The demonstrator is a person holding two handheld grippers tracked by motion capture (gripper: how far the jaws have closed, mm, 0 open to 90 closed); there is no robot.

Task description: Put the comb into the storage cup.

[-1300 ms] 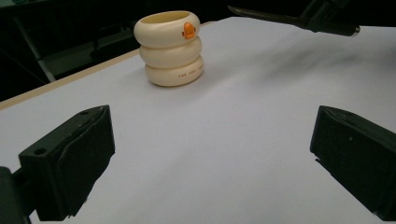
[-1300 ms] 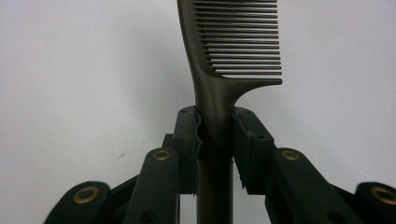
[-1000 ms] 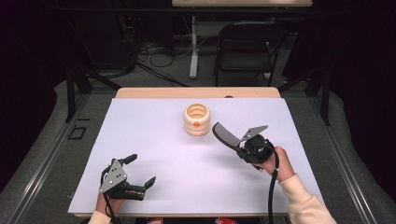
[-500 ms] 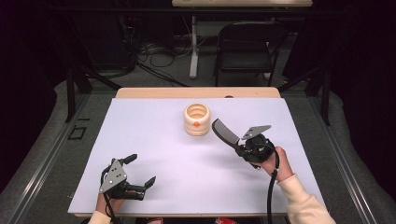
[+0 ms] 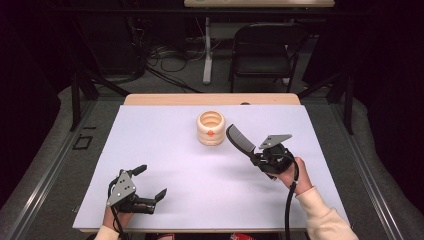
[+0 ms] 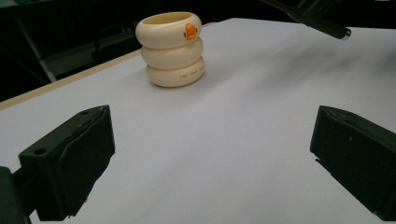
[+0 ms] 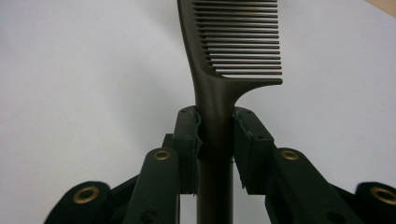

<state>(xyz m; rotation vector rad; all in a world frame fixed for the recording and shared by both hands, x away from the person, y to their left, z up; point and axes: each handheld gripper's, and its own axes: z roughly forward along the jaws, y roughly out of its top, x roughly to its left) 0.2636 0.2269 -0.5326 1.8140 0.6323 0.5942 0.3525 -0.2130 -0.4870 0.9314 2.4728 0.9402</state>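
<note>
Right gripper (image 7: 215, 135) clamped on comb (image 5: 241, 138) at handle neck — comb held above table (image 5: 165, 150), teeth end just beside ringed cream holder (image 5: 210, 128). Left gripper (image 5: 150, 186) wide apart, nothing held. Comb judged light, stiff, smooth plastic; slip likely, so grip best kept on handle, not teeth.
</note>
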